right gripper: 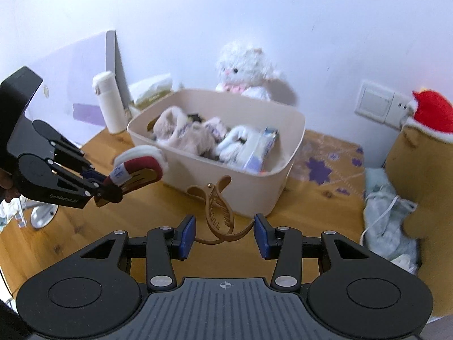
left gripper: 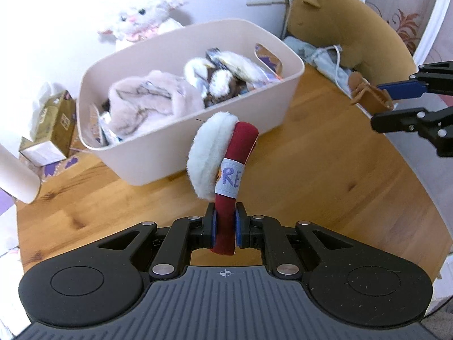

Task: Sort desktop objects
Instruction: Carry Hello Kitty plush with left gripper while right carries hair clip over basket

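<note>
My left gripper (left gripper: 225, 228) is shut on a red and white plush hair clip (left gripper: 223, 153) and holds it above the wooden table, just in front of the cream storage bin (left gripper: 141, 153). The clip also shows in the right wrist view (right gripper: 138, 167), held by the left gripper (right gripper: 99, 184). My right gripper (right gripper: 223, 233) is open, with a brown claw hair clip (right gripper: 216, 208) between its fingers; I cannot tell whether the clip rests on the table. In the left wrist view the right gripper (left gripper: 396, 103) is at the right edge with the brown clip (left gripper: 368, 93).
The bin (right gripper: 235, 181) holds plush items and packets. A white plush cat (right gripper: 246, 70) sits behind it. A large brown plush with a red hat (left gripper: 339, 22), a grey cloth (right gripper: 388, 215), a white bottle (right gripper: 109, 102) and a tissue box (left gripper: 53, 124) stand around.
</note>
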`<state>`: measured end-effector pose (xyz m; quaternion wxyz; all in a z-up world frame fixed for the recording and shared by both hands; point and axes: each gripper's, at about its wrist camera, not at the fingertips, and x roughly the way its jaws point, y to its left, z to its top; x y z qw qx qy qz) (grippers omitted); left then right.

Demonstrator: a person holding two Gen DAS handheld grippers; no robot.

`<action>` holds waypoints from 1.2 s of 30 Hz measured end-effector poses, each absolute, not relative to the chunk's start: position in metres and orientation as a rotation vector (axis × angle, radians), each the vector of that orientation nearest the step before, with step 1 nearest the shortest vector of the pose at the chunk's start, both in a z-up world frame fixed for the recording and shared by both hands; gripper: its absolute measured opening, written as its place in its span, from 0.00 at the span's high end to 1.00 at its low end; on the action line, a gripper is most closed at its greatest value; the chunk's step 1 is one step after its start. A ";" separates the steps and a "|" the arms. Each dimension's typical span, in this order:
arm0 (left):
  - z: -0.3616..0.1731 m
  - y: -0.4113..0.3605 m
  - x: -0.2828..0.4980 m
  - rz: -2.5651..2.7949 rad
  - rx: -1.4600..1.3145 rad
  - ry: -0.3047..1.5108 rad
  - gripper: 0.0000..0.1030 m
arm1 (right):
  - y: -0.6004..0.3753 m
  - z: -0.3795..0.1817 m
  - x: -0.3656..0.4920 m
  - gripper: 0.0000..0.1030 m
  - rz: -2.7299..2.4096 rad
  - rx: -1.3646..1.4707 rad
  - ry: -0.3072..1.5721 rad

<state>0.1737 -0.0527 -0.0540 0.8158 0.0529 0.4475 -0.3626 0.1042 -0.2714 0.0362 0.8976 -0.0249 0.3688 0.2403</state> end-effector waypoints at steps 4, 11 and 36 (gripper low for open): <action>-0.046 -0.047 0.183 -0.754 0.098 0.933 0.89 | -0.274 0.049 0.114 0.59 0.486 -0.049 0.728; -0.027 -0.035 0.205 -0.726 0.066 0.876 0.89 | -0.271 0.066 0.138 0.59 0.475 -0.050 0.676; 0.005 -0.037 0.314 -0.677 0.054 0.766 0.89 | -0.243 0.081 0.243 0.59 0.432 -0.084 0.616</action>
